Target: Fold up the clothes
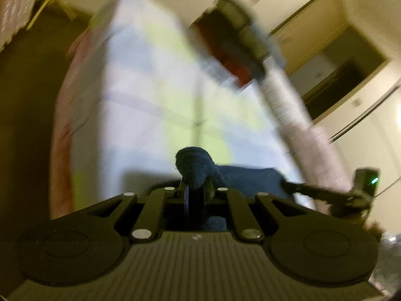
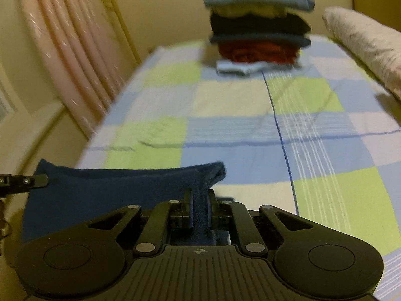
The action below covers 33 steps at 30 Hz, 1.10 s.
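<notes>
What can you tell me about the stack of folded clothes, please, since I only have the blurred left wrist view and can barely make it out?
Observer: The stack of folded clothes sits at the far end of the checked bedsheet, with a grey-blue piece on top.
Operator: Thank you. Is my right hand-held gripper holding the cloth?
Observer: Yes, the right hand-held gripper is shut on a corner of the dark blue cloth.
Operator: And what lies to the right of the stack?
Observer: A pale pillow lies along the bed's right edge, apart from the stack.
</notes>
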Motion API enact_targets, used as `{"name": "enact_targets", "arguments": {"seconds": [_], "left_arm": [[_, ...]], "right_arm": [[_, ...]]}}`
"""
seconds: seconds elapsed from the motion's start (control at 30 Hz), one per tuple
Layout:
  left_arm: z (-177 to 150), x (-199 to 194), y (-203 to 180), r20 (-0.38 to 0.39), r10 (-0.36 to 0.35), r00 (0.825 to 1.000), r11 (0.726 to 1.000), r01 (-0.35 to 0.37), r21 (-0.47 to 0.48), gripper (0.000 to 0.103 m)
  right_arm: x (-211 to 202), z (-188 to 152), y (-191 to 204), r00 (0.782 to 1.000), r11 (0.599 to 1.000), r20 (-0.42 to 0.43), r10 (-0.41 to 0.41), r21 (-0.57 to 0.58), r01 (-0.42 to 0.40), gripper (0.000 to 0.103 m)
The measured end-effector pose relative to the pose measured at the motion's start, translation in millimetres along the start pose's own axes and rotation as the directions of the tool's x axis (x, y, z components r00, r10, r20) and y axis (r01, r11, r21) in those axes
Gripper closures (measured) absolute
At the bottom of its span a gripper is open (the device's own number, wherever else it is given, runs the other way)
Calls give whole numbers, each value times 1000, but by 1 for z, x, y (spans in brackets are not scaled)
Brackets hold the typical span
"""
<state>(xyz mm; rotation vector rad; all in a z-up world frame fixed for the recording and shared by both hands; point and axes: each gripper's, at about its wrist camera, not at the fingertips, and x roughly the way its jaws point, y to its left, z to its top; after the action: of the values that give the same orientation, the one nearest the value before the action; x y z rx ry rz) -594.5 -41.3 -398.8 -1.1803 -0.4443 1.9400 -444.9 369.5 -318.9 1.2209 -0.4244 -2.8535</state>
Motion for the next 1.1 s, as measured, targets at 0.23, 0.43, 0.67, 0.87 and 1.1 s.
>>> {"name": "enact_targets", "arguments": {"seconds": [0.23, 0.43, 0.67, 0.87, 1.1], "left_arm": [[0, -1, 16, -38, -30, 999, 981, 22, -191, 81], [-12, -36, 17, -67, -64, 996, 959, 43, -281, 58], [-52, -43, 2, -104, -99, 990, 948, 62, -311, 61], [-59, -38, -17, 35, -15, 999, 983, 21, -185, 96], [-64, -31, -16, 4, 120, 993, 981, -118, -156, 85]], "right_arm": [[17, -5, -6, 996, 995, -64, -60, 82, 65, 63], [-43, -21, -18, 997, 965, -7, -74, 250, 73, 55], [-90, -80, -6, 999, 920, 30, 17, 392, -27, 55], [-68, -76, 6, 994, 954, 99, -38, 301, 6, 87], [-37, -93, 15, 985, 941, 1, -173, 296, 165, 80]]}}
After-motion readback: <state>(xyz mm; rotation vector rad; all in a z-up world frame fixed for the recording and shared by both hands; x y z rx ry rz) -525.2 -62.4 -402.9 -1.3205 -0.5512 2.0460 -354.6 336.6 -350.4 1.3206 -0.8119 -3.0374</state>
